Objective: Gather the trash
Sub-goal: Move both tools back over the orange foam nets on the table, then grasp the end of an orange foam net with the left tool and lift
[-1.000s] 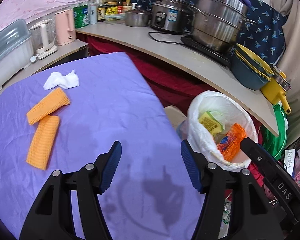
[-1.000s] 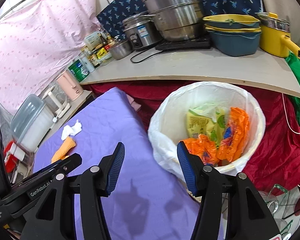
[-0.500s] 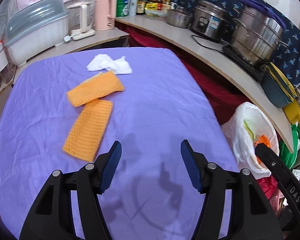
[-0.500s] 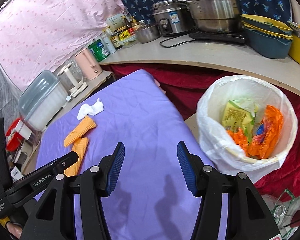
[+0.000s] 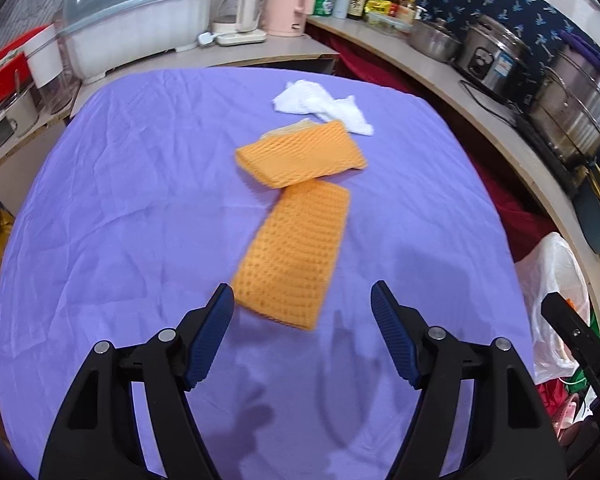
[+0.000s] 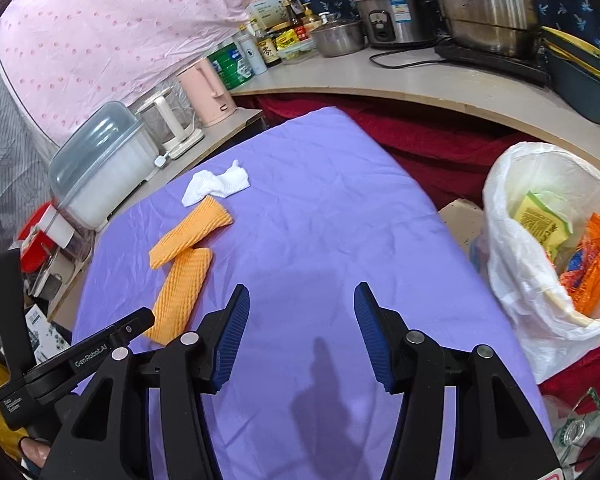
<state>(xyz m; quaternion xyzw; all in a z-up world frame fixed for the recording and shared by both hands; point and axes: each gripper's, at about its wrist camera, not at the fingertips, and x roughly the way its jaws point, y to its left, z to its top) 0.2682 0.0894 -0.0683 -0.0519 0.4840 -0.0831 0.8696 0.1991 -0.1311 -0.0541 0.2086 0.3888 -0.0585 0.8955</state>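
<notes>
Near foam sleeve is being lined up for the next grab

The near orange foam sleeve [image 5: 294, 254] is lying flat on the purple tablecloth [image 5: 120, 208], touching a second orange sleeve [image 5: 300, 154] with a crumpled white tissue [image 5: 320, 106] just past it. The left gripper [image 5: 302, 334] is being held over the near end, jaws opening, nothing between them. The right gripper [image 6: 302, 334] is being kept apart and empty too. Looks like a lower-and-pinch is needed next, then a carry to the bagged trash bin [image 6: 512, 240] off the table's right edge.
</notes>
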